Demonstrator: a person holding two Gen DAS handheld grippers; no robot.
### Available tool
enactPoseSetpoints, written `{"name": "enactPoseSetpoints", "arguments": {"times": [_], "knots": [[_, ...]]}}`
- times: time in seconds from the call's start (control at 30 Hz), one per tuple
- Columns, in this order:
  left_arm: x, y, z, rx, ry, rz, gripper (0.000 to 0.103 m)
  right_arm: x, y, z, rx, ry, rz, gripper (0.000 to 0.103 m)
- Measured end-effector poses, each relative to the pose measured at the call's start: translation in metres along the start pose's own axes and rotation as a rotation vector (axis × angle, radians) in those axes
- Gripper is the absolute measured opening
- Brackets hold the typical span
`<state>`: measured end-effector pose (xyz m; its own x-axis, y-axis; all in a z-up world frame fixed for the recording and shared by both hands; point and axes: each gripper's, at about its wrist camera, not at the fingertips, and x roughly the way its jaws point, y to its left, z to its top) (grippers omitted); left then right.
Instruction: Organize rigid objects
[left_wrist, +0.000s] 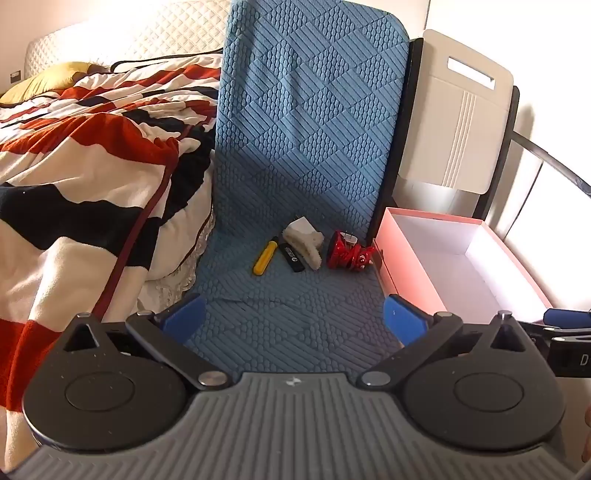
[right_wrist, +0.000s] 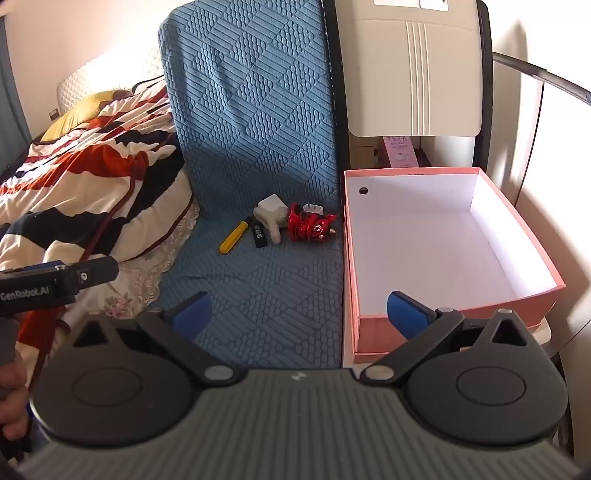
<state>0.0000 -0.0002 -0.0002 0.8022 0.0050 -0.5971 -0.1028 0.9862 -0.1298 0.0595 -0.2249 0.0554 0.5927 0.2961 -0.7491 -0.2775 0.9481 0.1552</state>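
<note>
The blue quilted mat (right_wrist: 258, 155) carries a small cluster near its back fold, just left of the empty pink box (right_wrist: 443, 236). Best start with the red toy (right_wrist: 308, 226), nearest the box. Both the left hand-held gripper (left_wrist: 295, 317) and right hand-held gripper (right_wrist: 299, 312) hover angled downward, jaws wide, holding nothing.

Black tongs (left_wrist: 294, 319), blue pads (left_wrist: 184, 316), grey ribbed body, "GenRobot.AI" mark.
</note>
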Motion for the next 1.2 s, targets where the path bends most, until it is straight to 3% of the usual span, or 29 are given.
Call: {"name": "enactPoseSetpoints", "arguments": {"times": [1.2], "knots": [[0.0075,0.0049,-0.0048,-0.004,0.014,-0.007,0.103,0.0097,-0.0010,-0.0035,0.018,0.022,0.005,0.103]]}}
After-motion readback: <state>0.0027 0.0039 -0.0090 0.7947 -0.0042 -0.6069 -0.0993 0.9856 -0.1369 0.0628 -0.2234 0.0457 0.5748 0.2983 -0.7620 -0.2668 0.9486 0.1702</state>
